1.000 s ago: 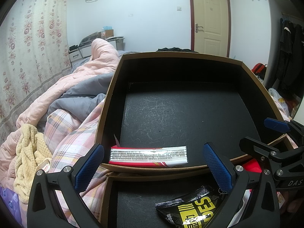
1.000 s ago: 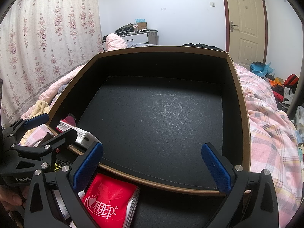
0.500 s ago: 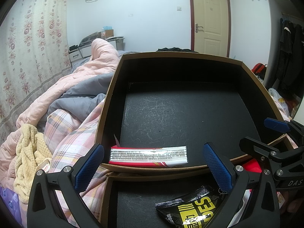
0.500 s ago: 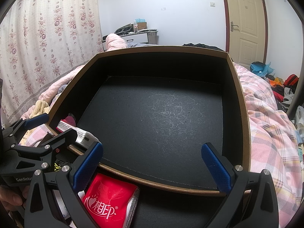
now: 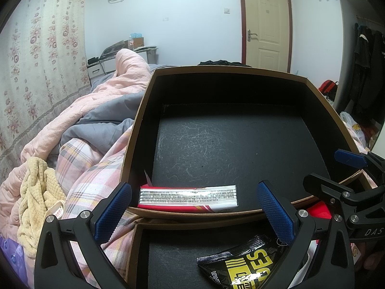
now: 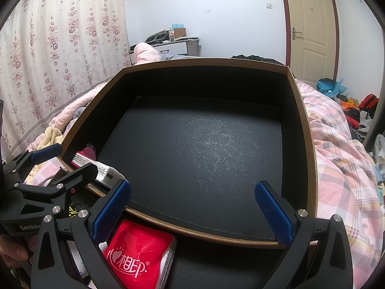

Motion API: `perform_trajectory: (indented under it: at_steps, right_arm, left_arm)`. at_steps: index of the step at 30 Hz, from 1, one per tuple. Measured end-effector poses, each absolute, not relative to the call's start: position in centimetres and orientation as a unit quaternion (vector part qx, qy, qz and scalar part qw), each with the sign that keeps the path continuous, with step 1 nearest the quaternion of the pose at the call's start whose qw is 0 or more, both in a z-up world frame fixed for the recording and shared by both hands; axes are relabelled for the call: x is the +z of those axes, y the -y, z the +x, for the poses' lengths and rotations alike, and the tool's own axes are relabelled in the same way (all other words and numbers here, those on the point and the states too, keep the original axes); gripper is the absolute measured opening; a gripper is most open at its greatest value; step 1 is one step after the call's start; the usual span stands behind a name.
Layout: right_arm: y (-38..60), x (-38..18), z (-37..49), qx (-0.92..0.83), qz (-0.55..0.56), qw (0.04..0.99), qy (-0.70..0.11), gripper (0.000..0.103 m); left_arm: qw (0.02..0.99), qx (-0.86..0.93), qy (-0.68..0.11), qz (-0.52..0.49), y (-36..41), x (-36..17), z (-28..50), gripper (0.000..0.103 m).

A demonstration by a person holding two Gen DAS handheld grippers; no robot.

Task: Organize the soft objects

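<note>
A large black-lined box (image 5: 144, 110) with brown rims lies on the bed; it also shows in the right wrist view (image 6: 309, 144). A red-and-silver packet (image 5: 187, 197) lies inside at its near left corner, also seen from the right wrist (image 6: 96, 166). A second, lower box (image 5: 168, 260) in front holds a black-and-yellow packet (image 5: 243, 262) and a red tissue pack (image 6: 137, 255). My left gripper (image 5: 192, 210) is open and empty above the near rim. My right gripper (image 6: 192, 207) is open and empty above the red tissue pack.
A pink plaid quilt (image 6: 341, 168) covers the bed around the boxes. A yellow knitted cloth (image 5: 36, 192) lies at the left. Pink and grey bedding (image 5: 103, 110) is piled behind. A floral curtain (image 5: 36, 60) hangs left; a door (image 5: 267, 21) stands behind.
</note>
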State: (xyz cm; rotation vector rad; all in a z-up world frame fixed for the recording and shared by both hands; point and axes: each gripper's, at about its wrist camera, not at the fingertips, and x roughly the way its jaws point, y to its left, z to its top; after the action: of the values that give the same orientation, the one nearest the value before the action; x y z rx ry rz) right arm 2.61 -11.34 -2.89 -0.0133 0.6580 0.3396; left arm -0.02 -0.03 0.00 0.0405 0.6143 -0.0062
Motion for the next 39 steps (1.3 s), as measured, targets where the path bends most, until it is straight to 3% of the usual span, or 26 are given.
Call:
perform_trajectory:
  at_steps: [14,20,26,31,39]
  right_arm:
    - [11.3,-2.9,2.9,0.166,-0.002,0.932,-0.321,0.102]
    - [11.7,-2.8,2.4,0.167,0.000,0.932,-0.321,0.102]
    - [11.5,-2.8,2.6,0.168,0.003,0.933,-0.319,0.102]
    - [11.5,-2.8,2.6,0.169,0.003,0.933,-0.319,0.102]
    - [11.6,-2.8,2.6,0.169,0.005,0.933,-0.317,0.102]
  left_arm:
    - [0.954,-0.001,-0.299,0.028,-0.2,0.7,-0.3,0.103]
    - [0.963,-0.048,-0.258,-0.062,-3.4,4.1,-2.2,0.103]
    - [0.929,-0.163,-0.299,-0.147,-5.7,6.7,-4.3,0.103]
    - [0.890,-0.203,-0.408,-0.022,-1.6,5.4,-4.3,0.103]
    - [0.853,-0.266,-0.444,0.066,2.2,2.2,-5.6,0.103]
